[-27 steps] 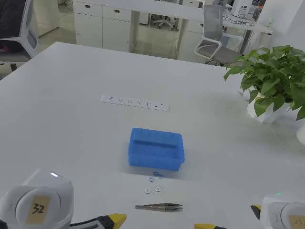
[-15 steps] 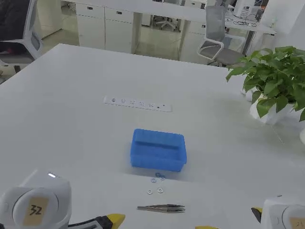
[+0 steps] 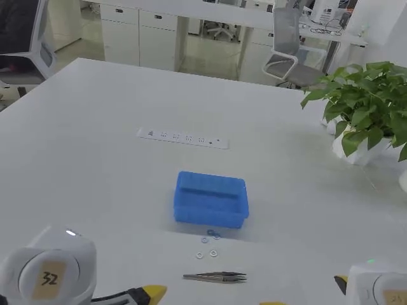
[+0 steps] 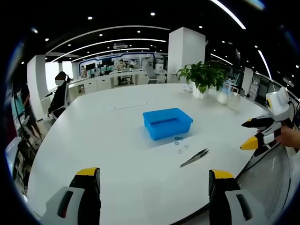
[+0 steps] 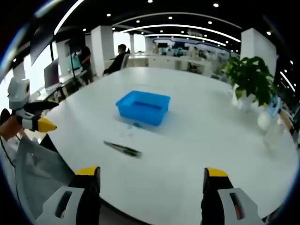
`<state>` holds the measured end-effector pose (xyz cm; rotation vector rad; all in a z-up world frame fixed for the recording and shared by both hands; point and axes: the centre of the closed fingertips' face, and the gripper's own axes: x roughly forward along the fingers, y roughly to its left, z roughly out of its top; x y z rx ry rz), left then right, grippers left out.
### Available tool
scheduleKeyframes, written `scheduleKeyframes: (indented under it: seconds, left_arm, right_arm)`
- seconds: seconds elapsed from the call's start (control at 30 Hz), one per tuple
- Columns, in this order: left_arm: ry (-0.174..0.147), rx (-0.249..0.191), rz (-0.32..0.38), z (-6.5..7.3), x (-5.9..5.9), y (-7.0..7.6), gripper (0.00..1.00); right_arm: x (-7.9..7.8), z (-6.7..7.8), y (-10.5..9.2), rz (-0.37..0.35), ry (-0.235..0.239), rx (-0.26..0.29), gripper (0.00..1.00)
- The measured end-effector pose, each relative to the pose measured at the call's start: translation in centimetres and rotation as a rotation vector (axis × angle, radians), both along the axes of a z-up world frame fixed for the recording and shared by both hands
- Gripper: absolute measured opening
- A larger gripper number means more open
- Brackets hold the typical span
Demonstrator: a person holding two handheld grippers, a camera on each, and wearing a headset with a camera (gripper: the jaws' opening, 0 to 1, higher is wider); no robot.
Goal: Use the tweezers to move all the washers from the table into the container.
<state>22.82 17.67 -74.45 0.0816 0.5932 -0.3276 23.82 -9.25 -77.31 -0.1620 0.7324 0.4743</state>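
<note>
White counter carries the work: left hand-held gripper hovers released and empty at the near edge. Ahead, between both, the tweezers lie flat, probably laid nearest for picking first; washers sit just beyond, beside the blue container. Right hand-held gripper, likewise released, flanks them.

You are in a large open-plan office. You stand at a wide white table that carries a power strip and a potted plant. Beyond it are swivel chairs, white cabinets, rows of desks, square columns and long ceiling lights.
</note>
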Motion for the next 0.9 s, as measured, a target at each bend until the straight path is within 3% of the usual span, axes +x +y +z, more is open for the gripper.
scheduleKeyframes:
  seconds: [0.53,0.9]
  left_arm:
    - [0.019,-0.001,-0.022,-0.5,0.2,-0.4,0.98]
    - [0.041,-0.002,-0.079,-1.0,0.8,-1.5,0.92]
  right_arm:
    - [0.1,-0.4,0.3,0.007,0.013,0.000,0.89]
    - [0.4,-0.5,1.4,0.034,0.021,0.001,0.86]
